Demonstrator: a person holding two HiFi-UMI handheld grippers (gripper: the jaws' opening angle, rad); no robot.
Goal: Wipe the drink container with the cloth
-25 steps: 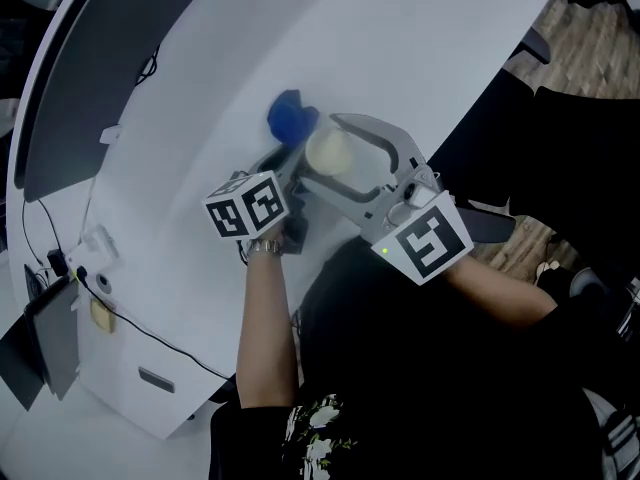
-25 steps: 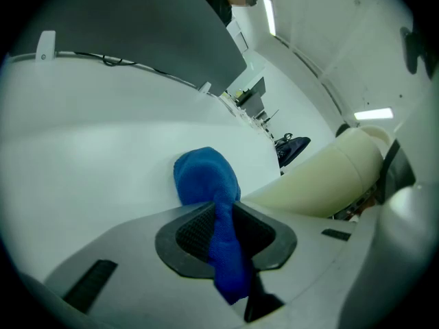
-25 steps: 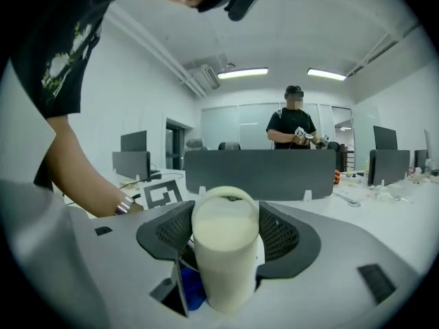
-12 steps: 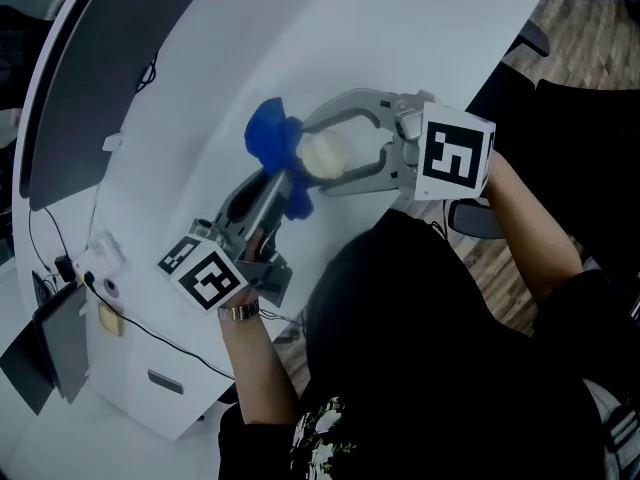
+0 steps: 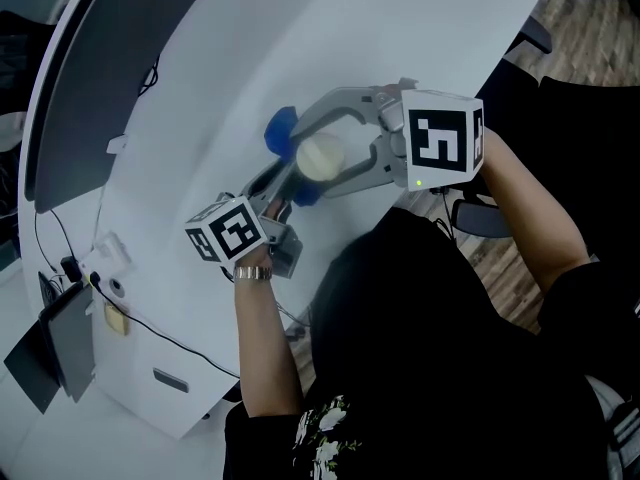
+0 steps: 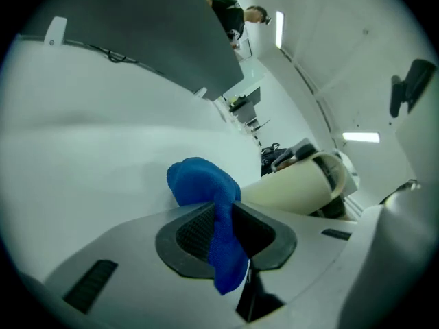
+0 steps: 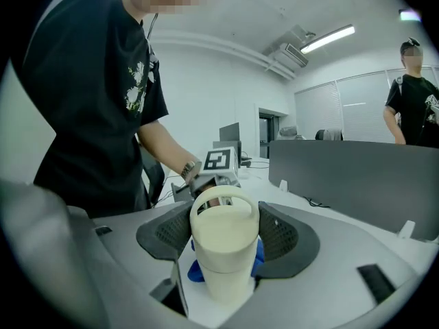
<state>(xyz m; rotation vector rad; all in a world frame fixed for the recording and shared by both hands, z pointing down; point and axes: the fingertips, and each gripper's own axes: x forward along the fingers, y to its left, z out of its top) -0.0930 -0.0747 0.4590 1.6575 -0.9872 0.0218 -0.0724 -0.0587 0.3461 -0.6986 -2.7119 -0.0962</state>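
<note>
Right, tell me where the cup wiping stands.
Done: the right hand-held gripper is shut on the cream cup, the left hand-held gripper on the blue cloth. In hand: the cloth lies against the cup's side. Left: the rest of the wiping; how much is already wiped cannot be seen.

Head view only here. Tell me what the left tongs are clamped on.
Observer: The left tongs are shut on the blue cloth. A bunch of it sticks out in front and a tail hangs back toward the camera.
Operator: Now give me the right side.
Observer: The right tongs grip the cream drink container by its body, squeezing it from both sides.
Operator: Report its top.
Observer: A loop handle arches over the top.
</note>
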